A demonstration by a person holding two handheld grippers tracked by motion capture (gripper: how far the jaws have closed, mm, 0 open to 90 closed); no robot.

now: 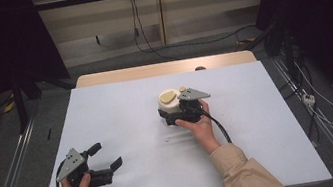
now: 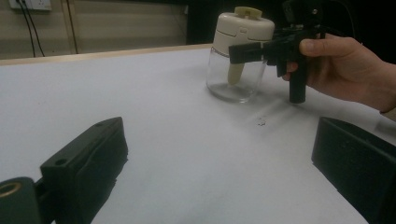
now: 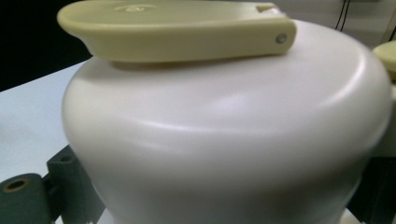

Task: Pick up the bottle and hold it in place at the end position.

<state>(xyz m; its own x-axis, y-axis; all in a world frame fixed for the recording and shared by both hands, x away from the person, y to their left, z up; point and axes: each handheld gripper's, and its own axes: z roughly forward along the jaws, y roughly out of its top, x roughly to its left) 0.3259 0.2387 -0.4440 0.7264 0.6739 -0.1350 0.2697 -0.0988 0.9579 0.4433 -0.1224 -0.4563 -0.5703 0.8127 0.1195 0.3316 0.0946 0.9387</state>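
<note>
While the right gripper (image 1: 174, 116) clamps the jar's cream lid (image 3: 224, 140), the jar (image 2: 236, 70) stands mid-desk, toward the far edge.
Grip: jaws pinch the lid, probably to steady or twist it.
Left gripper (image 1: 106, 156): spread, idle near the desk's (image 1: 121, 105) front-left corner.
Obstacles: crumb (image 2: 262, 122) only.

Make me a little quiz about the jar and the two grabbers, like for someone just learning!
1. True or false: the left gripper holds the jar.
2. Which part of the jar does the right gripper clasp? A the glass bottom, B the cream lid, C the yellow flap.
3. Fill in: the jar stands on the white ____.

Key: 1 false, its jaws are open and apart from the jar. 2 B. 3 table.
</note>
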